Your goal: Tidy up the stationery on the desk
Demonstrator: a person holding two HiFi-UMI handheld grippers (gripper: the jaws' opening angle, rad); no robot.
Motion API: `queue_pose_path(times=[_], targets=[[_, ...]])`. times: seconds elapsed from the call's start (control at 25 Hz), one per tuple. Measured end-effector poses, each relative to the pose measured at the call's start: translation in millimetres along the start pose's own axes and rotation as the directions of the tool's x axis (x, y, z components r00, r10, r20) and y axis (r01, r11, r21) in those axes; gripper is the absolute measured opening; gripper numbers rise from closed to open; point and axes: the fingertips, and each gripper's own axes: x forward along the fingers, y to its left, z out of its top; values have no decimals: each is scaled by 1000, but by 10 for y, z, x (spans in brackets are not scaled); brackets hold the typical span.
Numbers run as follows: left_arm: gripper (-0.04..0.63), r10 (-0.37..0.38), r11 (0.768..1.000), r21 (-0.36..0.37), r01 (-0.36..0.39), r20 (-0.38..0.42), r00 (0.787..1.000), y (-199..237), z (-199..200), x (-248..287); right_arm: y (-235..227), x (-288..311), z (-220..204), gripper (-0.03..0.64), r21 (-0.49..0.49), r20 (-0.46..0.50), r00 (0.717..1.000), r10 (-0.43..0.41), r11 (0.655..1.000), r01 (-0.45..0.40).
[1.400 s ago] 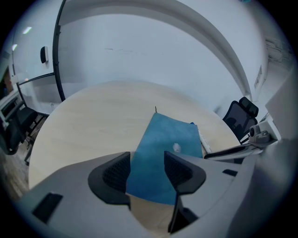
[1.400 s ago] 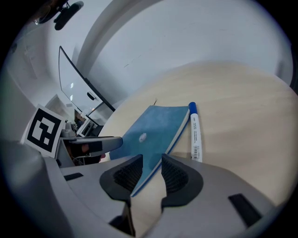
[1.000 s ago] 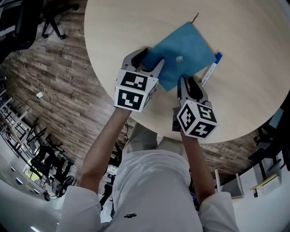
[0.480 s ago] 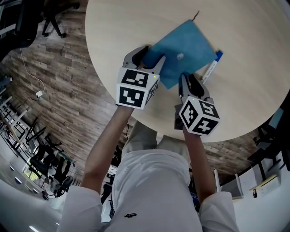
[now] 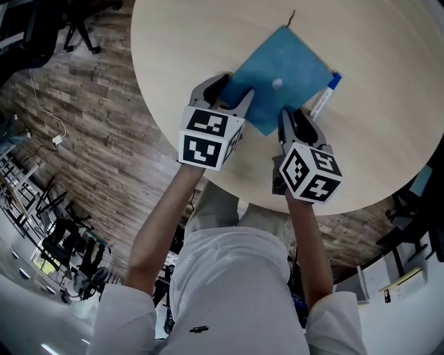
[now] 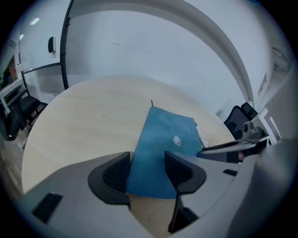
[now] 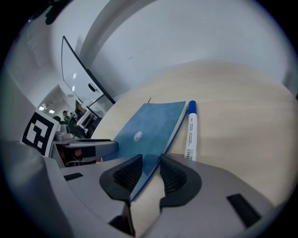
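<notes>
My right hand-held gripper (image 7: 149,174) is clamped on the near right edge of the blue notebook (image 5: 284,62). The jaws are nearly together with the cover between the pads, and that edge looks tipped up off the desk (image 5: 208,41).

My left hand-held gripper (image 6: 146,169) is wide open and holds nothing. The notebook's near left corner sits in the gap between its jaws, with no pad visibly touching it.

The notebook lies diagonally, near end at both hand-held grippers and far corner pointing away to the right. There is a small white stud (image 5: 277,84) mid-cover and a thin dark cord (image 5: 293,16) sticking out at the far corner.

A white marker with a blue cap (image 7: 191,130) lies flat on the desk along the notebook's right edge, just beside it and right of my right hand-held gripper, cap at the far end. I can't tell whether it touches the notebook.
</notes>
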Motion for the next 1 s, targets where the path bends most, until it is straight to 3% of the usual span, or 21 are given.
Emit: queue_pose_path(times=[0.52, 1.0], targets=[[225, -7, 997, -79, 7, -4, 1000, -209, -376, -180, -35, -77, -1, 124, -67, 8, 1000, 2, 998, -2], [224, -56, 991, -123, 48, -55, 997, -573, -757, -319, -134, -164, 8, 124, -118, 21, 1000, -15, 993, 17]])
